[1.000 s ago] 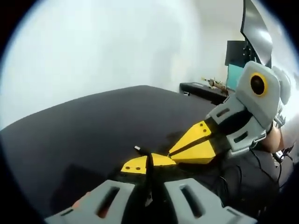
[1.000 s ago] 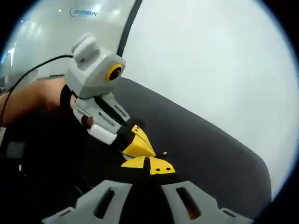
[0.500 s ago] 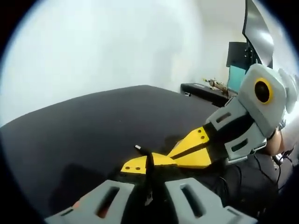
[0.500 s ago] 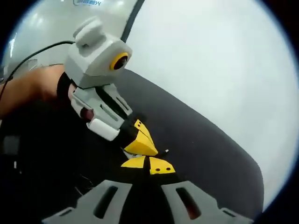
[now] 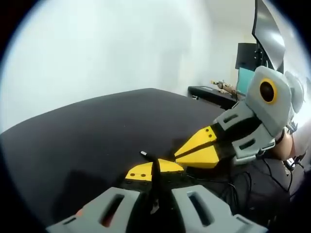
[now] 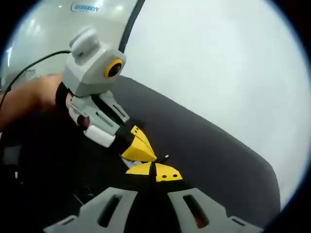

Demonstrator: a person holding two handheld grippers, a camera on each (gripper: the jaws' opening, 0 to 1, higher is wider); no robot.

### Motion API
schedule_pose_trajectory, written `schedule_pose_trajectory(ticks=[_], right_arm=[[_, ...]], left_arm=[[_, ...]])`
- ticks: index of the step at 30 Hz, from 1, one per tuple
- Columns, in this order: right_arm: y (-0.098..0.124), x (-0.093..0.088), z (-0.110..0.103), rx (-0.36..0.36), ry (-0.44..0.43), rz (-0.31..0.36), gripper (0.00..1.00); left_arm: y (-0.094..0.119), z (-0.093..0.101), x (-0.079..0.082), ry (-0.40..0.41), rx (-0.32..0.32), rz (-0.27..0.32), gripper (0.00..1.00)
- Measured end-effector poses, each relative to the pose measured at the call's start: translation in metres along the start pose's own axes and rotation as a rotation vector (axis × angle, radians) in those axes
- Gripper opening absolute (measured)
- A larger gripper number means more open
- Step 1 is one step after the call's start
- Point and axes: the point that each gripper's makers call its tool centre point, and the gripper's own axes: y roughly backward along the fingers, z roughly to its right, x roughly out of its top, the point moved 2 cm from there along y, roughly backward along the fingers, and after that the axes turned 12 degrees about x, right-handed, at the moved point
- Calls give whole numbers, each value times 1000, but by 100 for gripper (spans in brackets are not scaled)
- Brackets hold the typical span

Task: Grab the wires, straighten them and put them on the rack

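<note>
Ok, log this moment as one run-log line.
left claw: shut on wire | right claw: shut on wire | claws: tips close together | surface: black table | rack: not reached

Matt black cloth-like surface (image 5: 97,131), left tool (image 5: 154,171) w/ matt yellow plastic tips on smooth grey plastic body, right tool (image 6: 153,171) same plastic, thin black wire (image 5: 154,167) w/ small shiny metal end, smooth white wall (image 5: 107,43)
</note>
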Motion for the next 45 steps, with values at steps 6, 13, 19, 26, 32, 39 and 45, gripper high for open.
schedule_pose_trajectory(ticks=[6, 13, 19, 26, 32, 39, 45], right_arm=[[-5, -4, -4, 10, 26, -33, 0], [-6, -5, -5, 15, 26, -35, 0], [-10, -2, -8, 25, 50, -49, 0], [2, -4, 13, 3, -62, 10, 0], [-7, -10, 0, 37, -60, -17, 0], [-8, -9, -3, 45, -71, -4, 0], [-11, -7, -1, 30, -36, -8, 0]], left_arm=[[0, 0, 0, -1, 0, 0, 5], [0, 0, 0, -6, 3, -1, 5], [0, 1, 0, -46, 13, 4, 5], [0, 0, 0, -41, 11, 3, 5], [0, 0, 0, -40, 16, 2, 5], [1, 0, 0, -39, 16, 2, 5], [1, 0, 0, -43, 19, 2, 5]])
